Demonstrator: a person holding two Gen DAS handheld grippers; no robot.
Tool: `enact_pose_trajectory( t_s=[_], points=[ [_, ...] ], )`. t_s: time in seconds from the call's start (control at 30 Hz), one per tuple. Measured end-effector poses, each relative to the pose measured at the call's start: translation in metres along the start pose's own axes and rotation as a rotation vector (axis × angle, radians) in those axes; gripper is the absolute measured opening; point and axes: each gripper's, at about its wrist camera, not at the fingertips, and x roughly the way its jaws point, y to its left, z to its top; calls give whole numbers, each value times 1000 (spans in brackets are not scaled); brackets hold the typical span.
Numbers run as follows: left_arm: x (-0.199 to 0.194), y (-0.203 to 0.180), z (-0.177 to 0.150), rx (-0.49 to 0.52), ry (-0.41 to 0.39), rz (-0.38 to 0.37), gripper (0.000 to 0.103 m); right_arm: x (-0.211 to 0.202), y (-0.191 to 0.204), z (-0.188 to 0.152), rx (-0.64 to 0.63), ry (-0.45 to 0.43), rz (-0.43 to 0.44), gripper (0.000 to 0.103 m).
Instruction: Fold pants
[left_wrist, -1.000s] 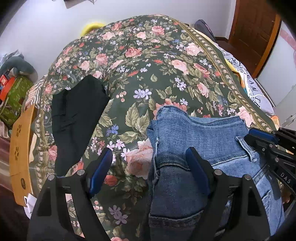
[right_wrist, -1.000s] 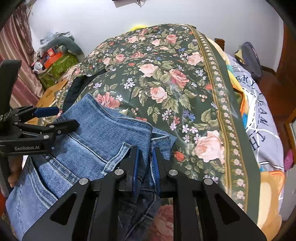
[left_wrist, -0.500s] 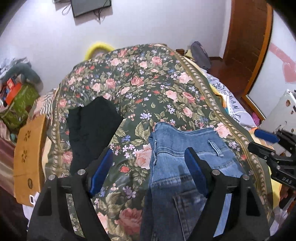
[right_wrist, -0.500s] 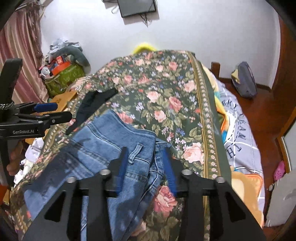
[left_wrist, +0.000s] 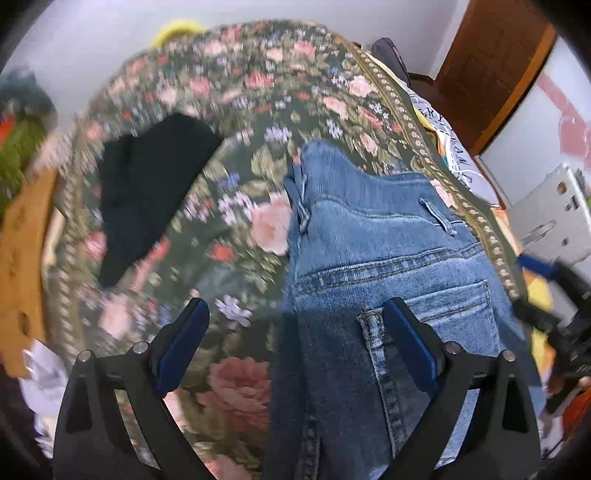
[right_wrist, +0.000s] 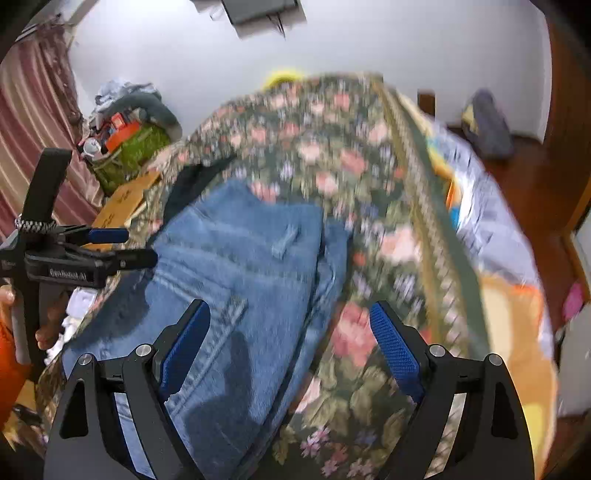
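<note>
Blue jeans (left_wrist: 369, 258) lie on the floral bedspread (left_wrist: 258, 92), waistband toward the far end, back pocket up. They also show in the right wrist view (right_wrist: 240, 277). My left gripper (left_wrist: 295, 332) is open and empty, hovering above the jeans' left edge. My right gripper (right_wrist: 291, 339) is open and empty, above the jeans' right edge. Each gripper appears at the side of the other's view: the right one (left_wrist: 546, 280) and the left one (right_wrist: 110, 243).
A black garment (left_wrist: 147, 184) lies on the bed left of the jeans. A cardboard box (right_wrist: 125, 199) and a green bag of clutter (right_wrist: 129, 147) stand beside the bed's left side. A grey bag (right_wrist: 487, 122) lies on the floor at right.
My right gripper has opened and let go of the jeans' waistband. Both grippers have pulled back and up from the jeans, which now lie flat on the bed.
</note>
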Motion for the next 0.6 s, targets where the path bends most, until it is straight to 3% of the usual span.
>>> enact_pose_trajectory(
  t_s=[0.13, 0.33, 0.43, 0.6],
  points=[
    [13, 4, 2, -22, 40, -75, 98, 19, -5, -8, 29, 77, 49, 86],
    [23, -3, 9, 28, 78, -112, 100, 40, -13, -8, 106, 122, 159, 86],
    [33, -9, 11, 39, 122, -172, 101, 47, -14, -3, 112, 119, 182, 86],
    [50, -22, 16, 54, 177, -210, 98, 54, -16, 4, 148, 144, 223, 69]
  ],
)
